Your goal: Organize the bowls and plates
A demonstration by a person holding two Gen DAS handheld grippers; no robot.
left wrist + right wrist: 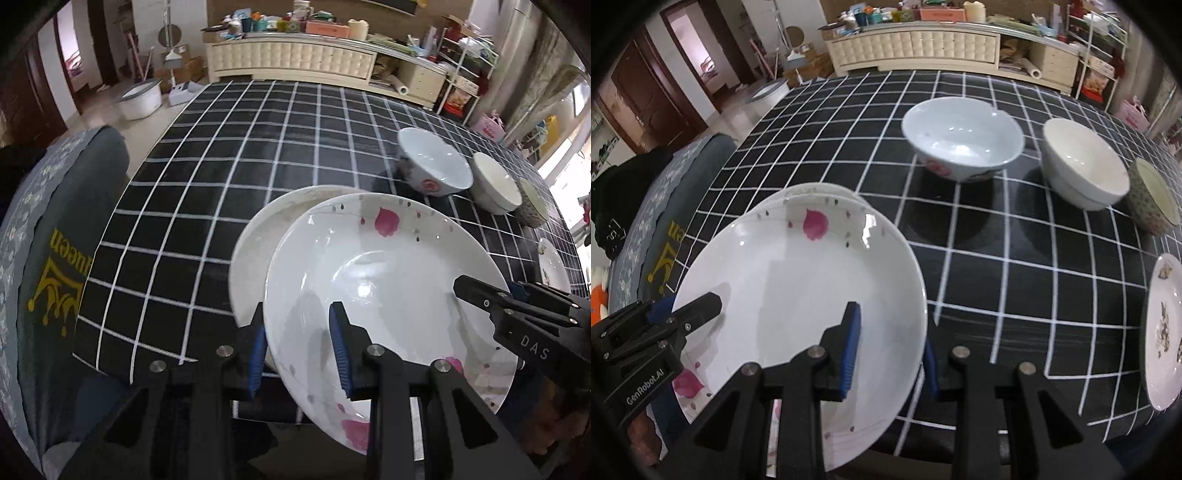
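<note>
A white plate with pink petals (369, 266) (798, 280) hangs tilted above the table's near edge, held from both sides. My left gripper (299, 350) is shut on its left rim, and it also shows in the right wrist view as the left gripper (683, 314). My right gripper (891, 354) is shut on the plate's right rim, seen from the other side as the right gripper (517, 314). Partly hidden under the held plate, a plain white plate (258, 236) (812, 190) lies on the cloth.
Further back stand a pale bowl with a red motif (434, 162) (962, 136), a white bowl (495, 184) (1084, 166) and a patterned bowl (532, 201) (1152, 195). A small decorated plate (1163, 332) lies right. The table has a black checked cloth (221, 166). A grey cushion (59, 280) borders the left edge.
</note>
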